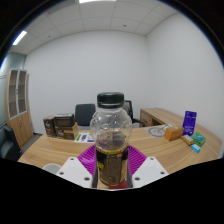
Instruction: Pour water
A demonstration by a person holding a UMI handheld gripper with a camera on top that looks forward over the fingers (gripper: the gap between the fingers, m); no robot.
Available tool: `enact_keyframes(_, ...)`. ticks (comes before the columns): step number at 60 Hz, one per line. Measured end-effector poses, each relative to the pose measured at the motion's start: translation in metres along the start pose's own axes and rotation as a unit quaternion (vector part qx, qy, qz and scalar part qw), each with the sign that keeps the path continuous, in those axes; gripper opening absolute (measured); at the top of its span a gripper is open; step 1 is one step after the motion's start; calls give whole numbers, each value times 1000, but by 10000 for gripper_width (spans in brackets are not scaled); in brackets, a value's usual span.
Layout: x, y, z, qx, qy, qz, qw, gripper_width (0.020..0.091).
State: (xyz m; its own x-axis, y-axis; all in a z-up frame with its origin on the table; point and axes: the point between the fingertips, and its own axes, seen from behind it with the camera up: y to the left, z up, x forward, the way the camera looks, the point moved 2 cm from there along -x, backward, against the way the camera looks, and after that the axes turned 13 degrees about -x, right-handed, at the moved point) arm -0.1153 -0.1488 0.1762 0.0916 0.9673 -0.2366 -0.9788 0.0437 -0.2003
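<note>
While you are holding the gripper (pixel 111 172) level, its two fingers are clamping one bottle (pixel 110 136). One table (pixel 50 152) is lying beyond.

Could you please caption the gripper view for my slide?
Gripper holding a black-capped clear jar upright above a wooden desk.

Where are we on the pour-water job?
Done: bottle with its black cap sits between the gripper fingers, apparently gripped by the pads. In hand: holding it upright above the table. Left: cap is still on, no tilt, and no receiving cup is clearly visible.
</note>
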Motion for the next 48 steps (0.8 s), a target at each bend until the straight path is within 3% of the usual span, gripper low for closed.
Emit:
enact_keyframes(14, 18, -9, -82, 4, 41, 21, 999, 393)
enact_keyframes(20, 14, -7, -84, -14, 18, 22, 999, 399)
enact_keyframes(29, 15, -9, -85, -5, 36, 22, 999, 548)
enact_keyframes(31, 13, -11, -91, -5, 49, 23, 999, 632)
enact_keyframes(34, 6, -11, -89, -2, 73, 23, 997, 854)
enact_keyframes(38, -6, -11, -93, 2, 102, 18, 995, 819)
enact_keyframes(41, -20, -13, -93, 3, 115, 10, 993, 864)
enact_keyframes(48, -68, -7, -74, 2, 131, 12, 991, 856)
